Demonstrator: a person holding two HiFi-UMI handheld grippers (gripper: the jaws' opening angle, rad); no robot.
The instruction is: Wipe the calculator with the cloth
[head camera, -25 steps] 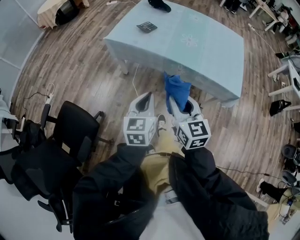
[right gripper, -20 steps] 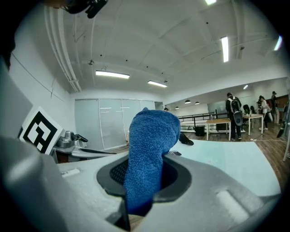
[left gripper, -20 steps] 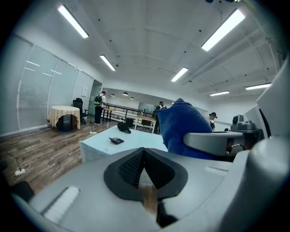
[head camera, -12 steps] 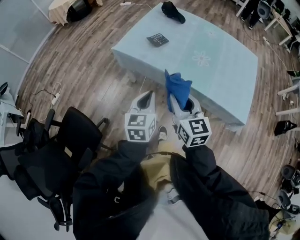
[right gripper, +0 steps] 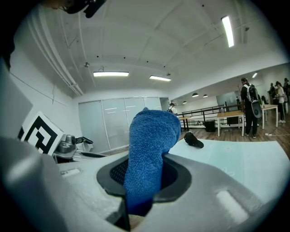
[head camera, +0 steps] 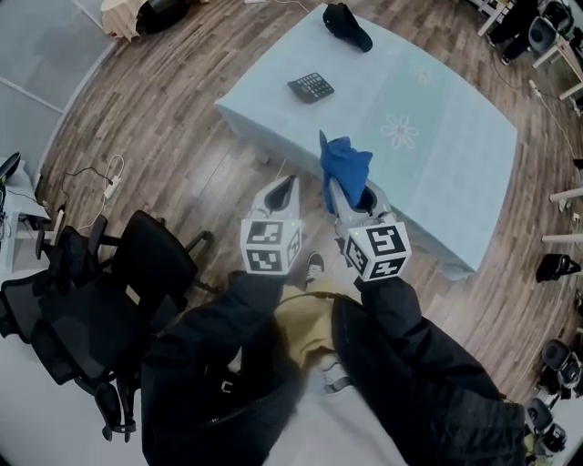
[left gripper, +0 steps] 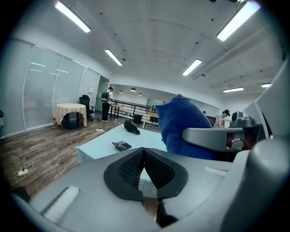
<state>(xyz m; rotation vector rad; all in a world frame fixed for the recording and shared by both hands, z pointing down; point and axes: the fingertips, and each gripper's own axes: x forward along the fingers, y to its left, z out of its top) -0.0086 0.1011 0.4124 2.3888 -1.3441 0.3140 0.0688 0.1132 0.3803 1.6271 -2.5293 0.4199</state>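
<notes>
From the head view: clamps a blue cloth (head camera: pixel 344 167) in the right gripper (head camera: pixel 343 198), bunched upright above the jaws. Carries the left gripper (head camera: pixel 289 185) just beside it, jaws together on nothing. Hangs both over the wooden floor (head camera: pixel 173 136), short of the counter (head camera: pixel 437 173). Finds the calculator (head camera: pixel 311 87) well ahead of both, lying loose near the counter's far-left corner, apart from a dark object (head camera: pixel 347 25) further back. Likely risk: could shove the light calculator along or off that corner during a wipe, with nothing bracing it.

From the left gripper view: shows the left gripper (left gripper: pixel 144 152) with pads meeting, empty; puts the calculator (left gripper: pixel 121 145) well beyond the jaws, a little left, and the cloth (left gripper: pixel 181 122) to the right.

From the right gripper view: shows the right gripper (right gripper: pixel 144 176) pinching only the cloth's (right gripper: pixel 149 145) lower end; might let the loose top flop or slip under pressure. Shows no calculator here.
</notes>
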